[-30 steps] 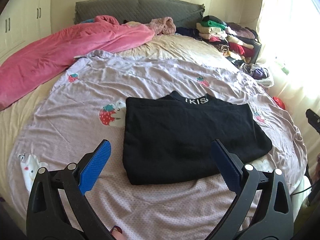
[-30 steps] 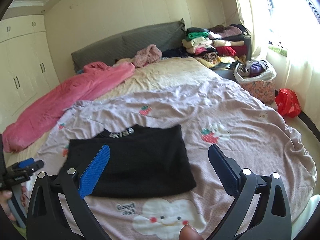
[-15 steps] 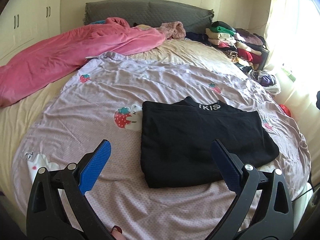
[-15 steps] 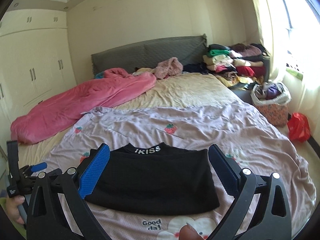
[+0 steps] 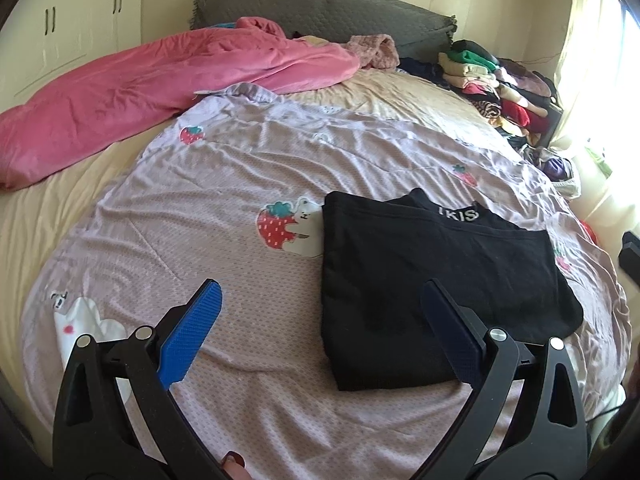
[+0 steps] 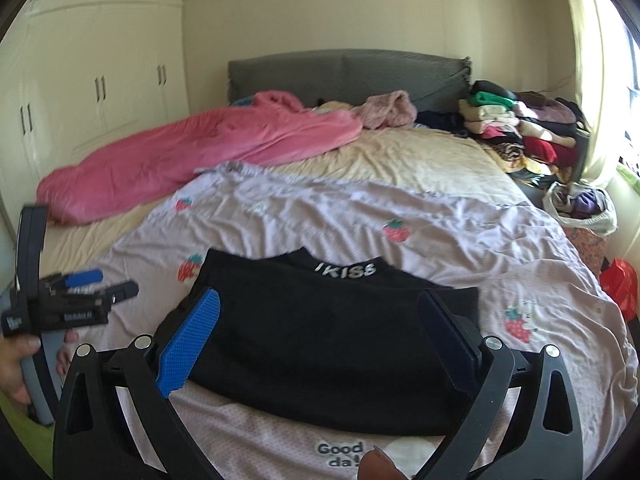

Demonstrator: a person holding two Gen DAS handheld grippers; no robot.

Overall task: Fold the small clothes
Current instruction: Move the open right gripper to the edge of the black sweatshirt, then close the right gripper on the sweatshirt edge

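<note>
Both the left gripper [image 5: 320,320] and right gripper [image 6: 318,320] are hovering wide apart, gripping nothing, over the folded black top [image 6: 320,344].

From my feed I see a lilac sheet [image 5: 248,184] with strawberry and bear prints spread over a cream bed [image 6: 420,160]. A pink duvet [image 5: 160,84] lies bunched along the far left side, touching the lilac sheet's far corner. Behind it stands a grey headboard [image 6: 344,70], with a dusty-pink fuzzy garment [image 6: 386,110] crumpled just in front. A stack of folded clothes [image 6: 516,128] sits at the bed's far right corner. Cream wardrobes [image 6: 100,72] line the left wall. Beside the bed on the right I make out a white bag [image 6: 584,208] and a red bag [image 6: 620,286].
</note>
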